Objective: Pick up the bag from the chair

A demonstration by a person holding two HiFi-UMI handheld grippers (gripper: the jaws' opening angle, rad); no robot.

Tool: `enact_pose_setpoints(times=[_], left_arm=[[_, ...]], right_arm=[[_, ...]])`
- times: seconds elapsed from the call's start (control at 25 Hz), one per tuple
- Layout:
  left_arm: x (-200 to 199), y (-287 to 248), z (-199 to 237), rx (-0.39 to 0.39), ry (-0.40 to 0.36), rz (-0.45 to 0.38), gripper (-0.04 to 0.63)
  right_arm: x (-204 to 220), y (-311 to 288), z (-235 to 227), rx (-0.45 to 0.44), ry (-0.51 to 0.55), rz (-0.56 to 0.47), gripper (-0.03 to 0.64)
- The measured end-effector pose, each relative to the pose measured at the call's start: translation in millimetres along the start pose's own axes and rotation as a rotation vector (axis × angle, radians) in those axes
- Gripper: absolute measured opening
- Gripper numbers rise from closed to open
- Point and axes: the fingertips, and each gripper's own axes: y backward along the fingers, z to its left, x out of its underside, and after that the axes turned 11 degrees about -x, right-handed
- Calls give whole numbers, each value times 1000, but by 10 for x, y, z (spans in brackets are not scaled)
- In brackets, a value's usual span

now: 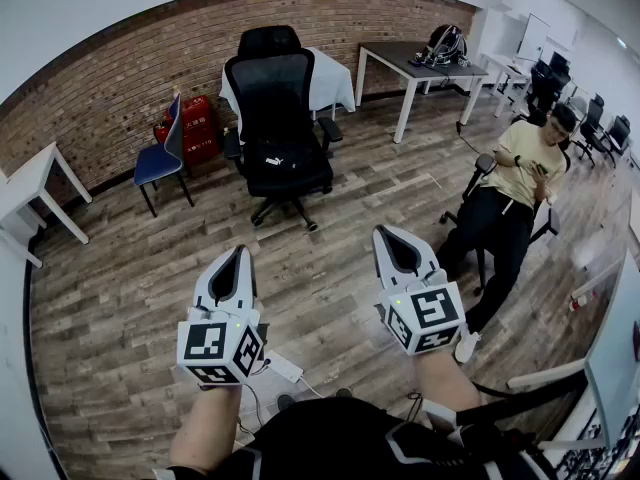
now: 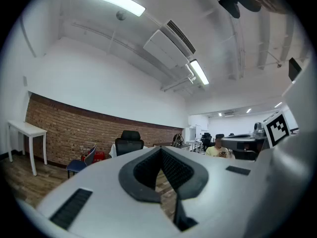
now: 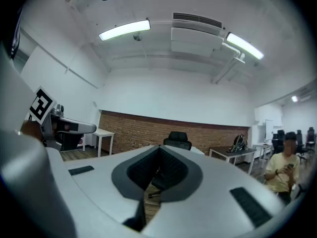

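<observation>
Bag (image 1: pixel 285 160) on chair (image 1: pixel 272 86) seat appeared in head view only. Left gripper (image 1: pixel 238 260) and right gripper (image 1: pixel 395 240) jaws were closed, empty.

An office: a black swivel chair (image 1: pixel 270 88), desks (image 1: pixel 400 56), brick wall (image 1: pixel 110 78), plank floor (image 1: pixel 130 268), ceiling strip lights (image 2: pixel 114 0).

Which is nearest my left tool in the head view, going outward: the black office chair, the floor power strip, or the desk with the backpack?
1. Power strip, on the floor just below the left tool.
2. Black office chair, straight ahead, mid-room.
3. Desk with the backpack, far back right.
</observation>
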Motion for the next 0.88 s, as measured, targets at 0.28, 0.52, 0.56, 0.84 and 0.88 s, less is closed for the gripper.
enact_pose_setpoints(times=[0.28, 0.52, 0.56, 0.84, 0.88], left_arm=[[61, 69, 78, -18, 6, 4, 9], [48, 87, 148, -20, 11, 2, 9], [51, 93, 162, -19, 12, 2, 9], [113, 139, 285, 23, 28, 8, 9], [123, 140, 312, 30, 31, 9, 11]], right_arm=[[44, 17, 65, 0, -7, 5, 17], [26, -10, 130, 11, -4, 15, 17], [20, -15, 151, 13, 1, 14, 17], [33, -114, 358, -4, 0, 12, 18], [38, -137, 385, -1, 0, 14, 18]])
